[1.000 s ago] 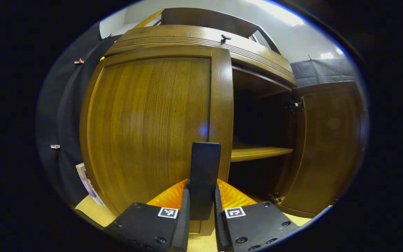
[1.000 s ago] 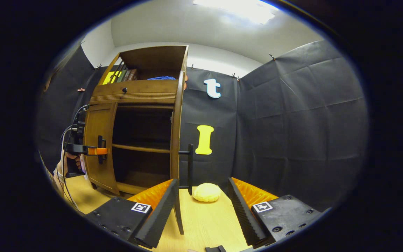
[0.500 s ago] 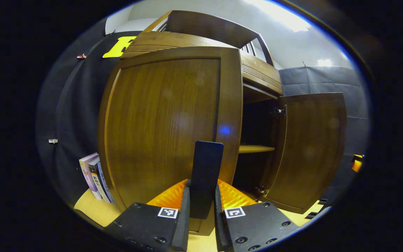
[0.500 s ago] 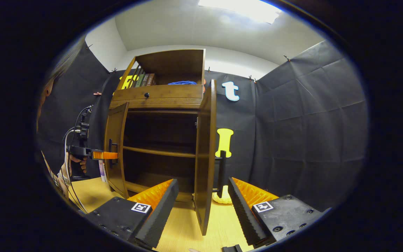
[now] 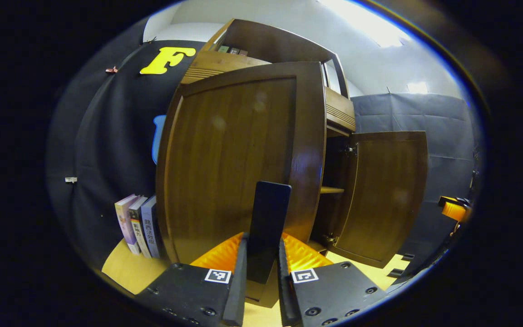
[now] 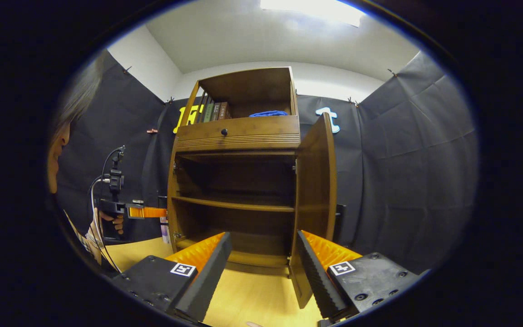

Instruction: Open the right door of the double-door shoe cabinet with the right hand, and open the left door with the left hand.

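The brown wooden shoe cabinet (image 6: 239,131) stands with both doors swung out. In the left gripper view, my left gripper (image 5: 262,238) is shut on the black bar handle (image 5: 268,213) of the left door (image 5: 239,159), which hangs wide open. The right door (image 5: 384,195) stands open beyond it. In the right gripper view, my right gripper (image 6: 262,238) is open and holds nothing, facing the dark interior with its shelf (image 6: 234,205). The right door (image 6: 316,181) hangs just right of its fingers. My left gripper (image 6: 164,212) shows at the cabinet's left side, held by a hand (image 6: 107,222).
Several books (image 5: 139,225) lean against the cloth wall left of the cabinet. Books and a blue item (image 6: 268,113) sit in the cabinet's top compartment. A person (image 6: 68,136) stands at the left. The light wooden table (image 6: 252,299) carries the cabinet.
The left door has swung farther open with my left gripper on its handle. My right gripper's view has shifted from the right door's edge toward the cabinet interior.
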The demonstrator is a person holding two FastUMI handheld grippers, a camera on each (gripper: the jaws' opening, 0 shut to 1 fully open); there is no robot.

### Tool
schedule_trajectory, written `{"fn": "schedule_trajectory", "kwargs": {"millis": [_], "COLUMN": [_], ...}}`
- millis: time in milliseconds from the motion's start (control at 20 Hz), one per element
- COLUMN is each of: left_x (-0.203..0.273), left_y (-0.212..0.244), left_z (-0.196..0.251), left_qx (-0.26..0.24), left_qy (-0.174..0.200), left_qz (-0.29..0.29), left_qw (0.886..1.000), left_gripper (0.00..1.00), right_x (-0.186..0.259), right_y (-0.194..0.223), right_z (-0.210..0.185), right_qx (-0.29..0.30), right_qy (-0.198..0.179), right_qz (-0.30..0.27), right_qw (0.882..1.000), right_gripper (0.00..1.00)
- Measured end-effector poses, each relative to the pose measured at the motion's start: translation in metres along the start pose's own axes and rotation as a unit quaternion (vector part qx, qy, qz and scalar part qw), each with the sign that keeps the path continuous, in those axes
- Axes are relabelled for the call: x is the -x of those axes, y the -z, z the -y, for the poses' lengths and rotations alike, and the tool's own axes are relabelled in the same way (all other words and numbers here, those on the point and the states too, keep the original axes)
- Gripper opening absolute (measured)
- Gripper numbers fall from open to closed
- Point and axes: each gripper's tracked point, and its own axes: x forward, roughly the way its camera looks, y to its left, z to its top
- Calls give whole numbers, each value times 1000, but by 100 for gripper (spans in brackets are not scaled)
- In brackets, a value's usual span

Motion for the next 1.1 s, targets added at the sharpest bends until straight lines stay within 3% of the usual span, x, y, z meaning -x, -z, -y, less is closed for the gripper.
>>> {"fn": "schedule_trajectory", "kwargs": {"millis": [250, 550, 850, 1100], "left_x": [39, 63, 78, 95], "left_y": [1, 2, 4, -1], "left_z": [-27, -56, -79, -113], "left_qx": [-15, -32, -48, -44], "left_qy": [-14, -35, -67, -132], "left_qz": [-1, -1, -4, 0], "left_qw": [1000, 999, 997, 990], "left_gripper": [34, 29, 26, 24], "right_x": [-7, -9, -29, -46], "right_y": [3, -3, -4, 7], "right_z": [-35, -85, -88, -83], "right_qx": [3, 6, 1, -3], "right_qy": [-13, -55, -63, -59], "right_qz": [-3, 15, 22, 0], "right_qw": [1000, 998, 998, 998], "right_gripper": [92, 92, 95, 96]}}
